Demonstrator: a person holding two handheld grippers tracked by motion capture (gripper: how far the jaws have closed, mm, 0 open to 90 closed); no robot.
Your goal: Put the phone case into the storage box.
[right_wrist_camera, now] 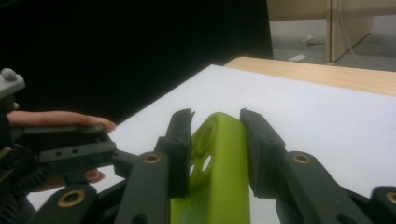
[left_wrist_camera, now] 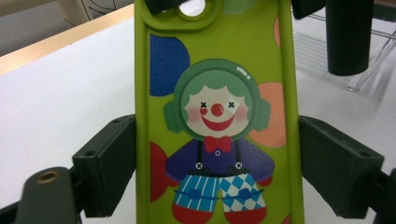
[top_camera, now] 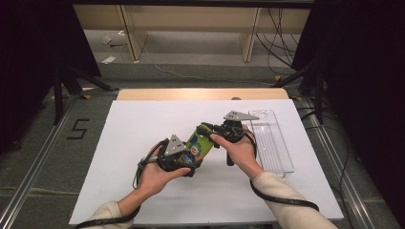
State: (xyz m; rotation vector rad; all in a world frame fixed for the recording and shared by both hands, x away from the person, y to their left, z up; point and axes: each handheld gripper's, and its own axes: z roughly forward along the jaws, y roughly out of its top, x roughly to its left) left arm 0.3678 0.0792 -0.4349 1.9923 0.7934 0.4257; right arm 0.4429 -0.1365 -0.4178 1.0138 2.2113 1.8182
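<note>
**Green phone case held between two grippers above the table**

The left gripper (top_camera: 184, 160) has its jaws spread wide across the width of the green phone case (top_camera: 199, 144), each pad pressed against a long side edge near the lower end. In the left gripper view the case (left_wrist_camera: 217, 116) stands upright between the pads, its clown picture facing the camera and the camera cut-out at the top.

The right gripper (top_camera: 216, 130) grips the case's far end. In the right gripper view its jaws stand narrow, pinching the case (right_wrist_camera: 219, 163) through its thickness beside the round cut-out, with the left pad on one face and the right pad on the other.

The case hangs in the air over the middle of the white table (top_camera: 143, 124), tilted from lower left to upper right in the high view. A clear plastic tray (top_camera: 272, 138) lies just beyond the right hand (top_camera: 241, 152), near the table's right edge. The left hand (top_camera: 160, 174) wraps its gripper from below.
</note>
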